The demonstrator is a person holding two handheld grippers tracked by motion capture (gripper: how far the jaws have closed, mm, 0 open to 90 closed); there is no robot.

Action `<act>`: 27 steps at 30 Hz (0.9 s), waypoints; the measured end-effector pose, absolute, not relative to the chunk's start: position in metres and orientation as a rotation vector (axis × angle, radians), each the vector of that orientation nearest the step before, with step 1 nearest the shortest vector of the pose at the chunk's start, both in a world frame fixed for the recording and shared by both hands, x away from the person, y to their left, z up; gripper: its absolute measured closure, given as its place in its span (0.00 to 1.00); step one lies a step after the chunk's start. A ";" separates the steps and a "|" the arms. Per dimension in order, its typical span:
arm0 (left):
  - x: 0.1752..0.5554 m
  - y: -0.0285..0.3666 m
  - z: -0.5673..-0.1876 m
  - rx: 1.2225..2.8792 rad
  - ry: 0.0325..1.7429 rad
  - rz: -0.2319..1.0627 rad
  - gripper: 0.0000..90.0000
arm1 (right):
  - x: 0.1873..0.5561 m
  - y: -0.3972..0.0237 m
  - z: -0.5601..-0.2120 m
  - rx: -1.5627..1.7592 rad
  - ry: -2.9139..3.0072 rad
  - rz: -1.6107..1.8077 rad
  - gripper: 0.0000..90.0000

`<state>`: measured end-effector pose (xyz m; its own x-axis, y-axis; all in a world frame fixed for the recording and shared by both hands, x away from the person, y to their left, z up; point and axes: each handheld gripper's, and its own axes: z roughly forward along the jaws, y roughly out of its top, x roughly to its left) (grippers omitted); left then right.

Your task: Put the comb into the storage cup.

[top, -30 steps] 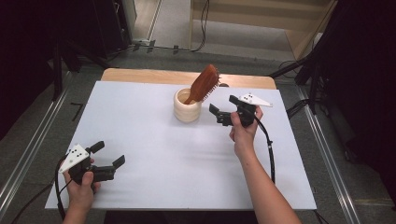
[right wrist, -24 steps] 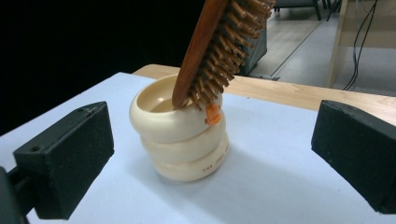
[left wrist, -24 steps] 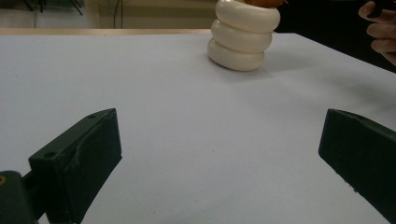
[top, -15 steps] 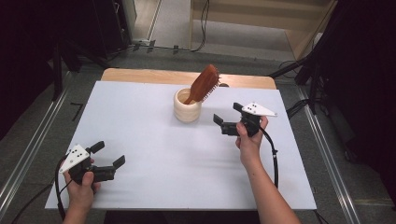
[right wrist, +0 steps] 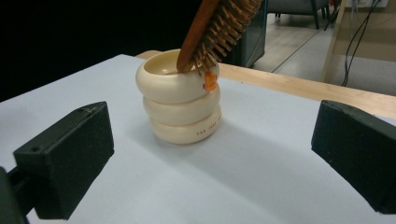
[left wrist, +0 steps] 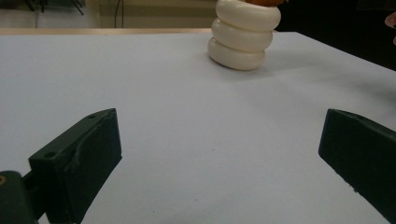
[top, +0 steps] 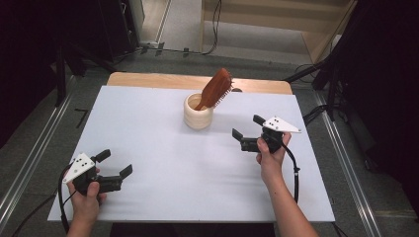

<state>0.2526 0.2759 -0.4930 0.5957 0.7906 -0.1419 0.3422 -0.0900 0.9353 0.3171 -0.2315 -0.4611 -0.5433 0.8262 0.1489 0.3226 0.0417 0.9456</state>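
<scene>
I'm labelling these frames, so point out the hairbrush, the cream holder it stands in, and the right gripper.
hairbrush [top: 218, 88]: high view, on the back of its wooden head.
cream holder [right wrist: 180, 113]: right gripper view, on its middle ring.
right gripper [top: 245, 132]: high view, midway between its open jaw tips.

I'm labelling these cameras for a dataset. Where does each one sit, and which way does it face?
High view: above the person's side, looking forward and down on the table; both forearms, left tool and right tool show.
Left gripper view: on the left tool, low, facing the cup; own jaws show.
Right gripper view: on the right tool, facing the cup and brush; own jaws show.
All share the cup.
</scene>
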 end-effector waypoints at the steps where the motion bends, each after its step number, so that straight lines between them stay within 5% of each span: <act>1: 0.253 0.276 -0.493 1.684 0.947 0.490 0.00 | 0.316 -0.233 -0.462 1.154 1.883 1.515 0.00; 27: 0.252 0.274 -0.493 1.691 0.947 0.497 0.00 | 0.276 -0.284 -0.487 1.212 1.841 1.478 0.00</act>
<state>0.2517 0.2744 -0.4930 0.5950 0.7927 -0.1327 0.3411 -0.0996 0.9347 0.2759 -0.2841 -0.4866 -0.4907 0.8577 0.1538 0.3357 0.0232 0.9417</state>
